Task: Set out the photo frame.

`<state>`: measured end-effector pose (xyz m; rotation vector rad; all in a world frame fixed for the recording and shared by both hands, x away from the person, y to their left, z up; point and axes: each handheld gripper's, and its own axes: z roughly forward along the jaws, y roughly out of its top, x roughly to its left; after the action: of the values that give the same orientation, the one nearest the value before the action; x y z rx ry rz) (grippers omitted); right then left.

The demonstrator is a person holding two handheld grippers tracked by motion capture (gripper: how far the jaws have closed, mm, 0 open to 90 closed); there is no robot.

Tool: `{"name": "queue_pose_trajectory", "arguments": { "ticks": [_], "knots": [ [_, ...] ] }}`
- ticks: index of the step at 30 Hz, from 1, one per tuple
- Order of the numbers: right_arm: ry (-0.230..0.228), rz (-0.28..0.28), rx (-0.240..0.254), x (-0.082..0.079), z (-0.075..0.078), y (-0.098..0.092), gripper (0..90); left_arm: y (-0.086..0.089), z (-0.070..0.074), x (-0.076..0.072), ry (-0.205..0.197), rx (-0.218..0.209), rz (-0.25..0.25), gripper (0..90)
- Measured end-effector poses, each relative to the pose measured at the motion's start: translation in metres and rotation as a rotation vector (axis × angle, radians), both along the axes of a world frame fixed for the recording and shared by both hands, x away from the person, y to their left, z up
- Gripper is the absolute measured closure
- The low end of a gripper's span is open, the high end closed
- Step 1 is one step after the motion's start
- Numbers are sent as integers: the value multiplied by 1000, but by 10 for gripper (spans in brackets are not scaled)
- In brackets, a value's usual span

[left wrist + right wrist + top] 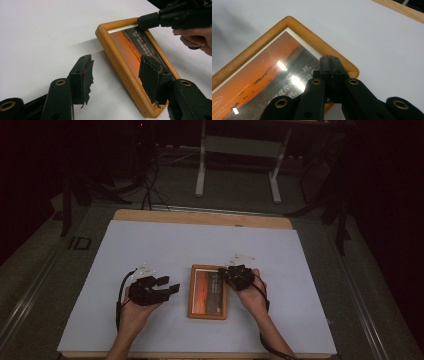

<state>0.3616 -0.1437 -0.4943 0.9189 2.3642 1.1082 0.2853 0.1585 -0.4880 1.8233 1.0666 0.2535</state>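
The frame (207, 291) lies flat on the sheet (165, 245), between both grippers. The right gripper (223, 271), jaws shut and empty, rests over the frame's far right corner; the left gripper (167, 285) stands open beside its left edge. Judged step: steadying before pickup; next, the left jaws must straddle that edge.

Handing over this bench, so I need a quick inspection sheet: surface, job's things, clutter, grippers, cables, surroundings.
Surface: white sheet over a wooden table.
Job's things: framed picture lying flat, face up.
Clutter: nothing seen.
Grippers: left gripper open beside the frame; right gripper shut, tips over the frame's far right corner.
Cables: one trails from each gripper; more on the floor.
Surroundings: dark room, white stand behind.
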Motion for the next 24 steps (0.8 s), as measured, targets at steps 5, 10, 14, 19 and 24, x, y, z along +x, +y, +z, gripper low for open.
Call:
{"name": "queue_pose_trajectory", "arguments": {
  "ticks": [5,10,14,19,24],
  "knots": [
    [3,-20,-2,3,-1,-6,900,0,0,0,0,-2,-1,443],
    [19,-43,-2,7,-6,-14,900,1,1,0,6,-13,1,443],
    [49,-65,-11,12,-15,-22,900,0,0,0,16,-17,-10,442],
    [74,-81,1,15,-24,-28,900,-4,0,0,22,-20,-21,437],
    [98,-72,6,16,-23,-29,900,-10,1,-1,38,-33,-44,423]
  ]
}}
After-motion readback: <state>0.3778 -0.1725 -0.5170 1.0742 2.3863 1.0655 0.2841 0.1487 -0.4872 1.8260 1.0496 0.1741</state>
